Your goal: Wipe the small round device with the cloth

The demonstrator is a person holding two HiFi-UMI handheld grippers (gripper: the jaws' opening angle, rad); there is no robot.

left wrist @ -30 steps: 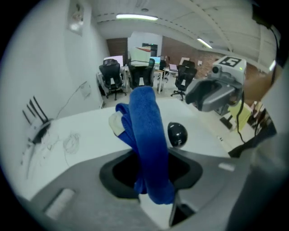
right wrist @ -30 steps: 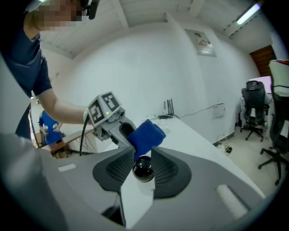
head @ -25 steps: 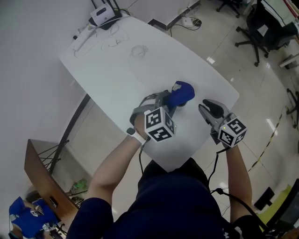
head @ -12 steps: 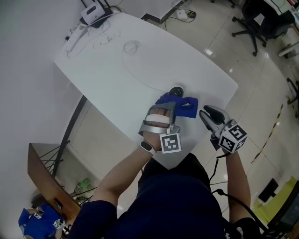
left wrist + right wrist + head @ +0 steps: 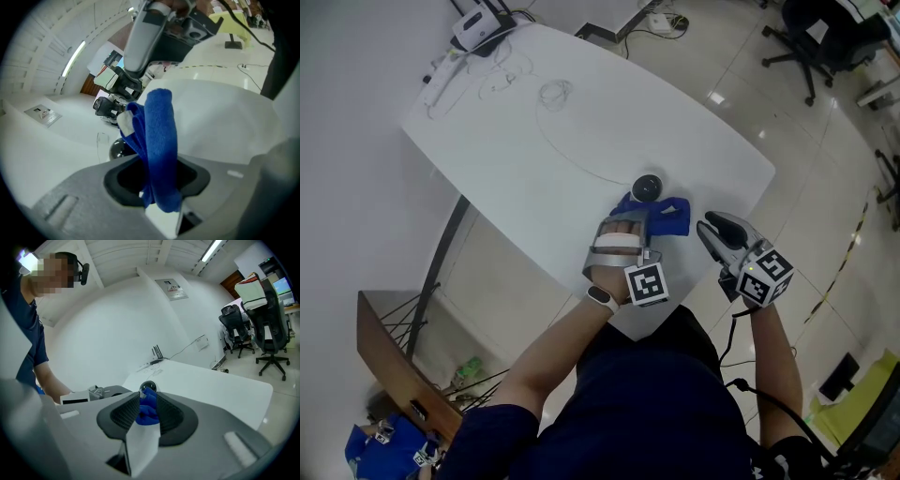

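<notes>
Where the near edge of the white table meets the person's body, both grippers are held low over its surface; the left gripper is seen with its jaws closed on the blue cloth, a thick fold of which is pinched between the pads and stands up in front of them in the left gripper view; the right gripper is held just to the right of the cloth, apart from it, with its jaws a narrow gap apart and nothing gripped, the cloth being seen only through that gap, beyond the pads. The loose part of the cloth is spread on the table ahead of the left gripper; just beyond it, and touching or nearly touching its far edge, the small round device is set on the table, dark and glossy, partly covered by the cloth in the right gripper view. Farther off, a thin cable is laid in loops across the tabletop; at the far corner a white box with more cables is placed; beyond the table, on the tiled floor, an office chair can be made out.
</notes>
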